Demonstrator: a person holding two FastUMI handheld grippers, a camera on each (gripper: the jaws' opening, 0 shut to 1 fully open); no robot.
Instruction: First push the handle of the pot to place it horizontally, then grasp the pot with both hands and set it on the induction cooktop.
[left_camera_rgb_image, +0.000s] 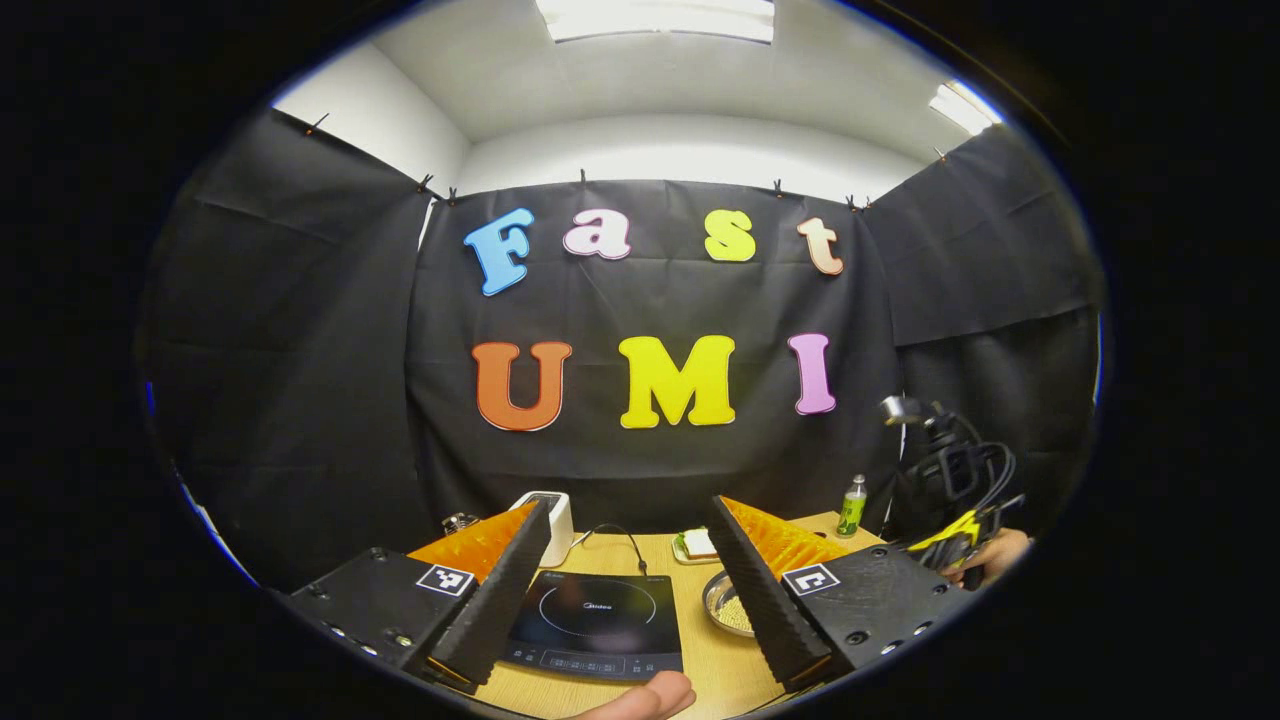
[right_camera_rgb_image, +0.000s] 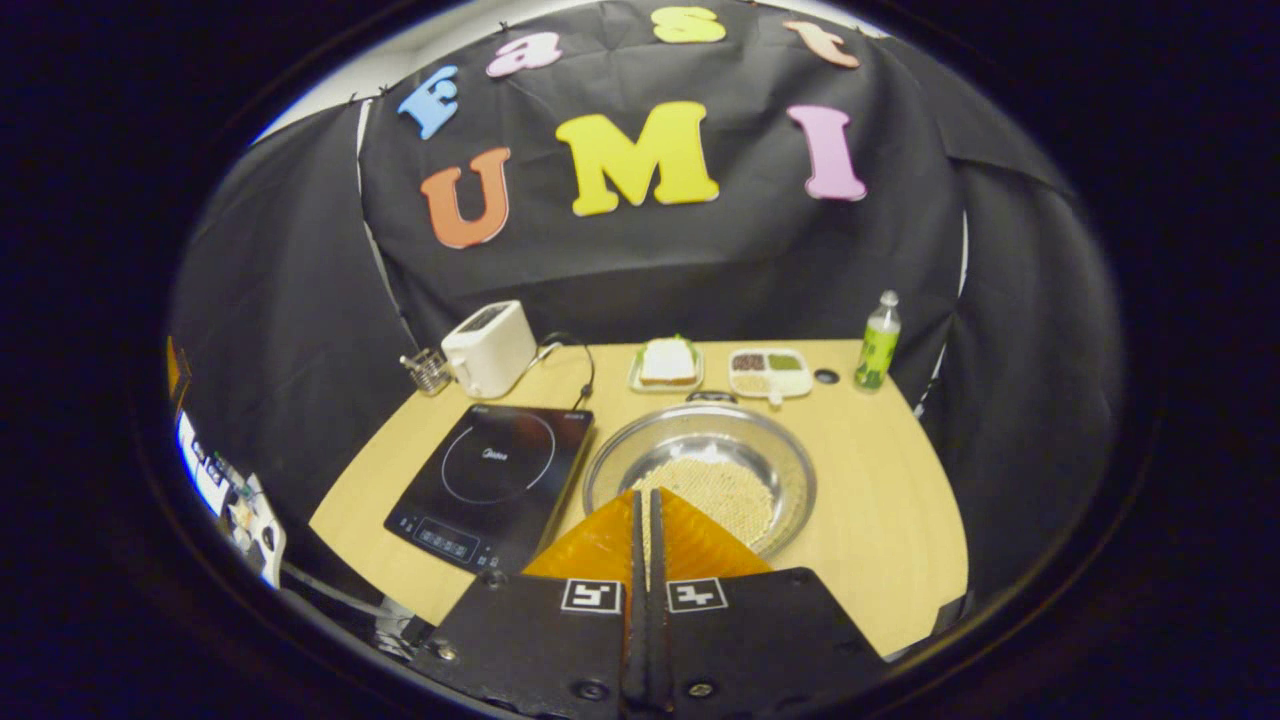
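The pot (right_camera_rgb_image: 700, 470) sits beside the cooktop (right_camera_rgb_image: 495, 480) mid-tabletop, its handle (right_camera_rgb_image: 710, 397) seemingly toward the far edge; left gripper (left_camera_rgb_image: 625, 570) gapes wide and empty, right gripper (right_camera_rgb_image: 647, 510) closed on nothing.

Cloth-walled booth (right_camera_rgb_image: 300, 300), kitchen tabletop (right_camera_rgb_image: 880, 470)

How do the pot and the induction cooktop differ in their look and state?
The pot is round, shiny metal and holds pale grains; the induction cooktop is flat, black, rectangular and bare. The pot stands to the right of the cooktop, not on it. Both rest on the wooden table.
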